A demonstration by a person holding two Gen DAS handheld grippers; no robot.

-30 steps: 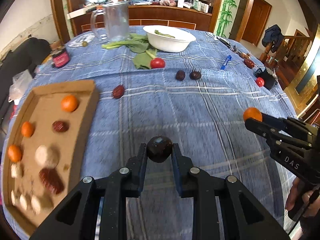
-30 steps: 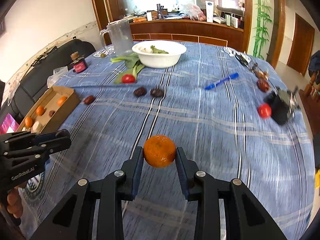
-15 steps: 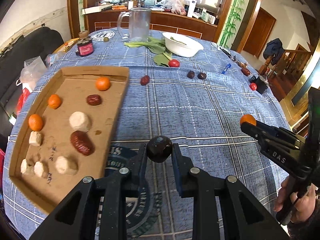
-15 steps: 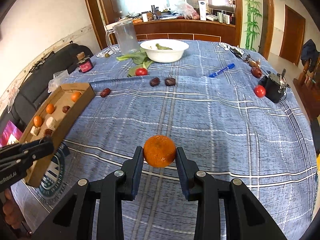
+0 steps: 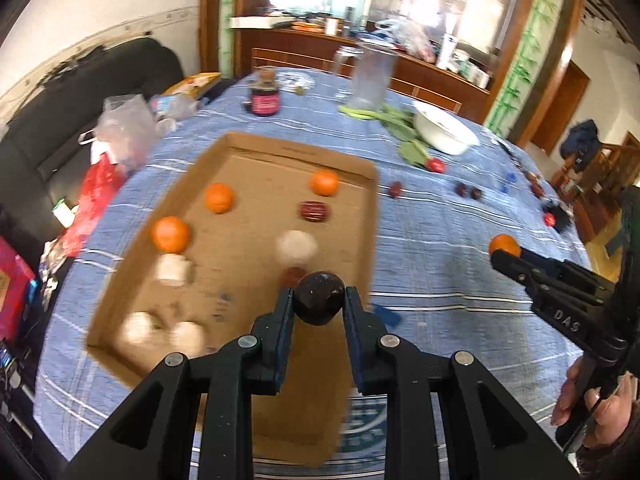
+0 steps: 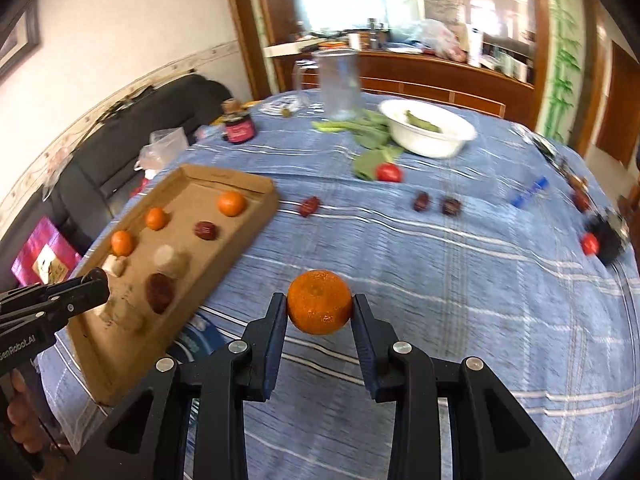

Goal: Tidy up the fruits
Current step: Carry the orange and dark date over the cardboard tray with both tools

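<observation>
The left hand-held gripper [image 5: 319,305] is pinching a dark round fruit [image 5: 319,303] between its two fingers, hanging over the near right part of the cardboard tray [image 5: 362,240], presumably because that is where the sorted fruit is going. The dark fruit is looking dull, almost black, with pale specks on its skin. At three o'clock, the right hand-held gripper [image 6: 320,307] is clamping a mandarin [image 6: 319,302] over the blue checked surface [image 6: 460,288], apart from the tray, likely waiting its turn. The mandarin is bright orange and dimpled, its stem pit facing the camera. Three more mandarins [image 5: 219,197] are sitting along the tray's far left side, so like seems to be going with like. Loose red dates [image 6: 309,205] are lying out at twelve o'clock.
</observation>
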